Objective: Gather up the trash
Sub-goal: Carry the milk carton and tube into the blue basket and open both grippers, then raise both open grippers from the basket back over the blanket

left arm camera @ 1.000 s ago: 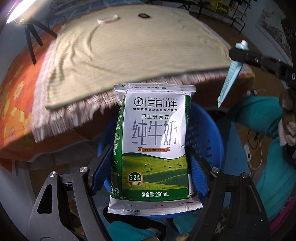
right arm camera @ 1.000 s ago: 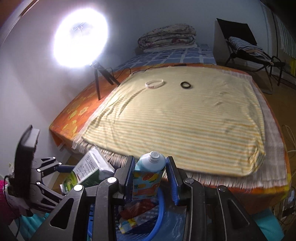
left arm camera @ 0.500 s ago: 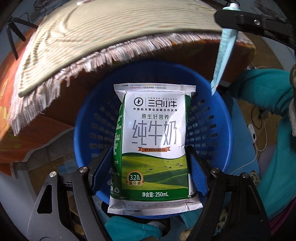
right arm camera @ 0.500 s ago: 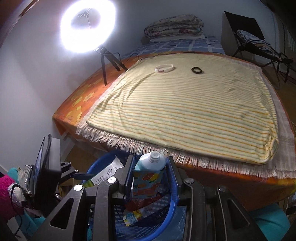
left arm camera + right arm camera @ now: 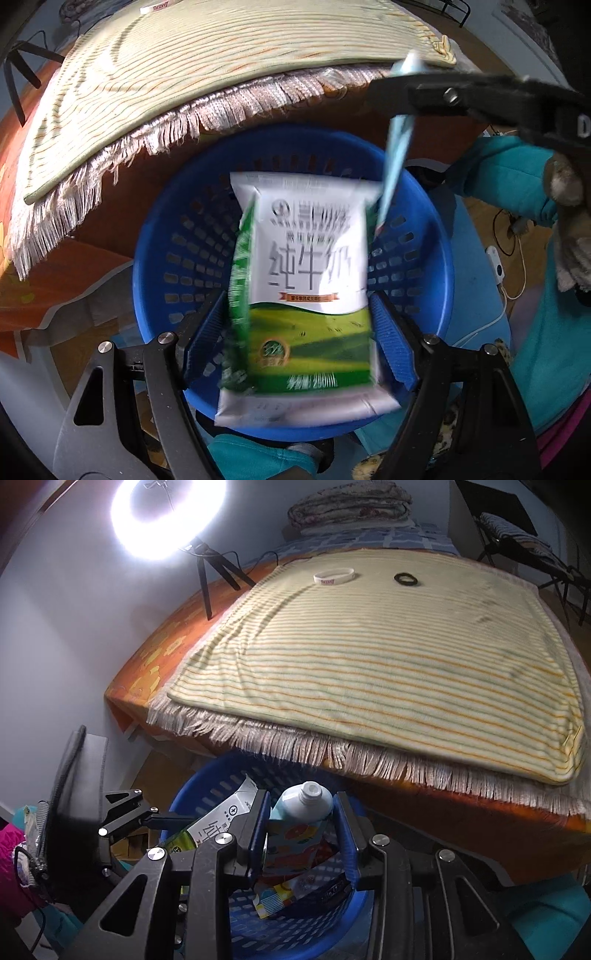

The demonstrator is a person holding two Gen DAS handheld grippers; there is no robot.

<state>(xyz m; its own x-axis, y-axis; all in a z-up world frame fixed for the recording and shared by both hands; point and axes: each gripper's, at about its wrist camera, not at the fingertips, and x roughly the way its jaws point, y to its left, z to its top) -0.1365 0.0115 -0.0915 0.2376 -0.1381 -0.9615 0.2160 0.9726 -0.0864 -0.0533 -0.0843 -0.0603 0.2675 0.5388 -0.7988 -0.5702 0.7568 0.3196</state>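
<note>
Left wrist view: left gripper [image 5: 297, 332] looks released, blurry milk carton [image 5: 303, 295] dropping into the basket [image 5: 436, 266]; right gripper [image 5: 300, 834], at 1 o'clock, grasps a pouch [image 5: 295, 830]. Next: release it.

The striped blanket [image 5: 388, 672] covers the orange bed [image 5: 155, 653], fringe hanging over the near edge. On the blanket's far part lie two small rings — a white wristband [image 5: 334, 576] and, beside it, a black hair tie [image 5: 405, 579]. A ring light [image 5: 166, 513] glares beyond the blanket's far left corner — folded bedding [image 5: 349, 507] is stacked past its far edge.
</note>
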